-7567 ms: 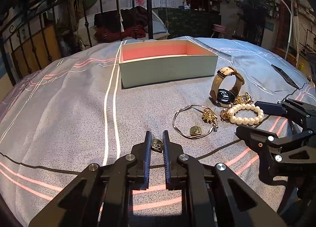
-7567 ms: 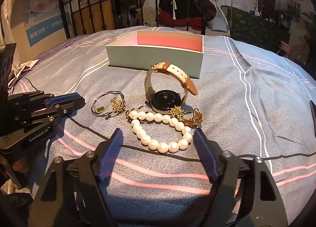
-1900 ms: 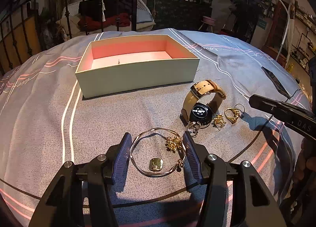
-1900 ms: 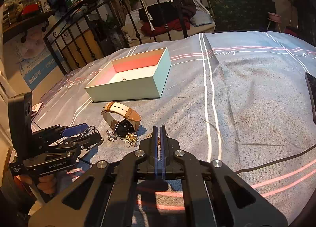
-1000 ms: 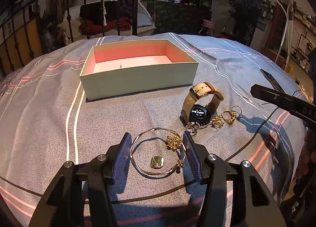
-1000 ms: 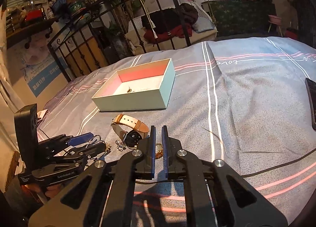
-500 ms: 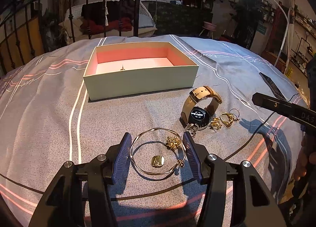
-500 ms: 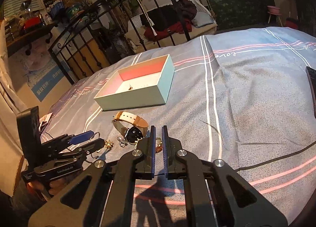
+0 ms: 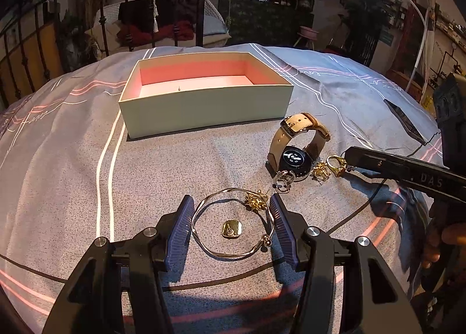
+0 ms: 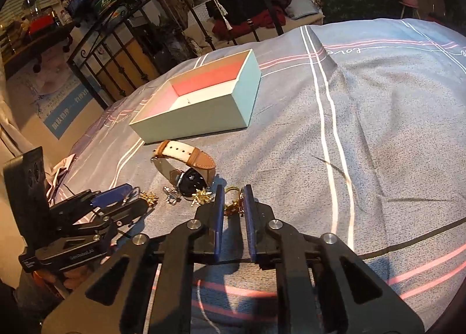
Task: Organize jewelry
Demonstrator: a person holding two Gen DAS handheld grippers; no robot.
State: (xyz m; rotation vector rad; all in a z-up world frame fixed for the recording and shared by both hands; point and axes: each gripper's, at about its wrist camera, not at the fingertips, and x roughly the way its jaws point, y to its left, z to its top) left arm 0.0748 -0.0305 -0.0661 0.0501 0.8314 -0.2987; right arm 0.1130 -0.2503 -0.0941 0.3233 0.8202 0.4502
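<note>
So barely started, I'd say: the box (image 9: 204, 107) in the upper middle of the left wrist view has just one tiny speck of something on its pink floor, can't tell what. Everything else is out on the bedspread (image 9: 72, 159): the watch (image 9: 294, 145) at right of centre, the bangle (image 9: 233, 226) low centre, the gold ring (image 9: 336, 163) by the watch. Left gripper (image 9: 231, 227) has its jaws wide around the bangle, not pinching. Right gripper (image 10: 231, 206) is narrowed around the ring; contact is hidden, so can't tell if it's gripped.

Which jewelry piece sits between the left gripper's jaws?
The thin gold bangle, framed by the open left gripper; the watch and gold ring lie farther right.
</note>
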